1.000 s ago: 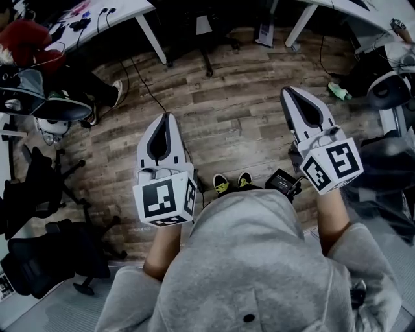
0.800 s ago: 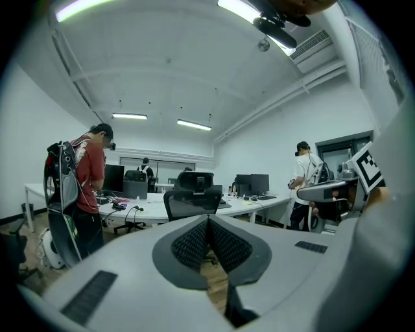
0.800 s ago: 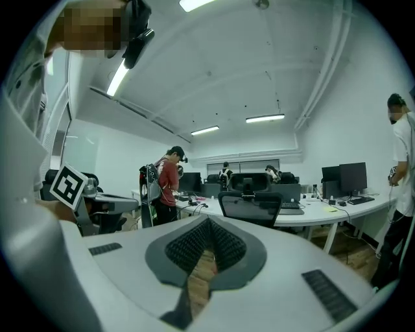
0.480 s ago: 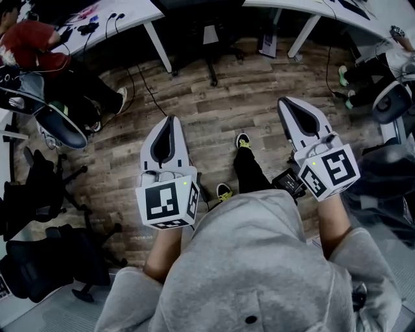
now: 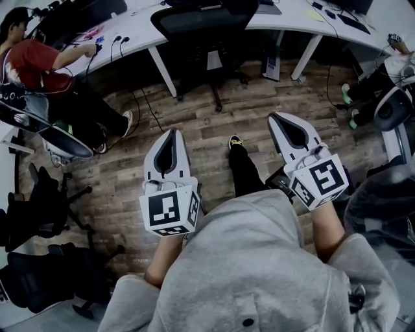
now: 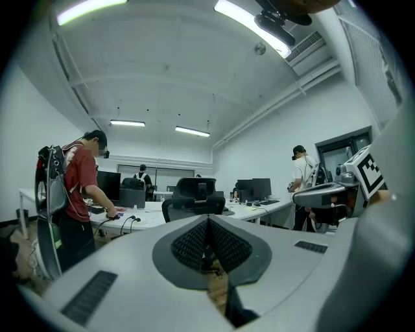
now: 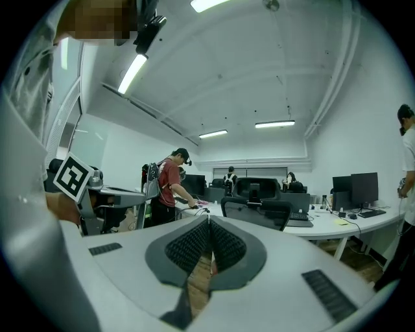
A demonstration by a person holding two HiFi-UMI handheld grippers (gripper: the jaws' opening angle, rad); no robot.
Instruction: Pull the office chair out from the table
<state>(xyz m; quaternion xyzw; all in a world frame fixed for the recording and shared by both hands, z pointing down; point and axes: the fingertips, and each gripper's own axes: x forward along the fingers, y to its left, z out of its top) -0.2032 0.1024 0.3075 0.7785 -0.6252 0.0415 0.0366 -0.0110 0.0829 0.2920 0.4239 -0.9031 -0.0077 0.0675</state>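
Ahead, office chair point(image 5: 204, 19), backrest nearest

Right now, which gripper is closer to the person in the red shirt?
Left. The left gripper has the person in the red shirt off to its left across the floor; the right gripper is farther right, beyond the wearer's leg.
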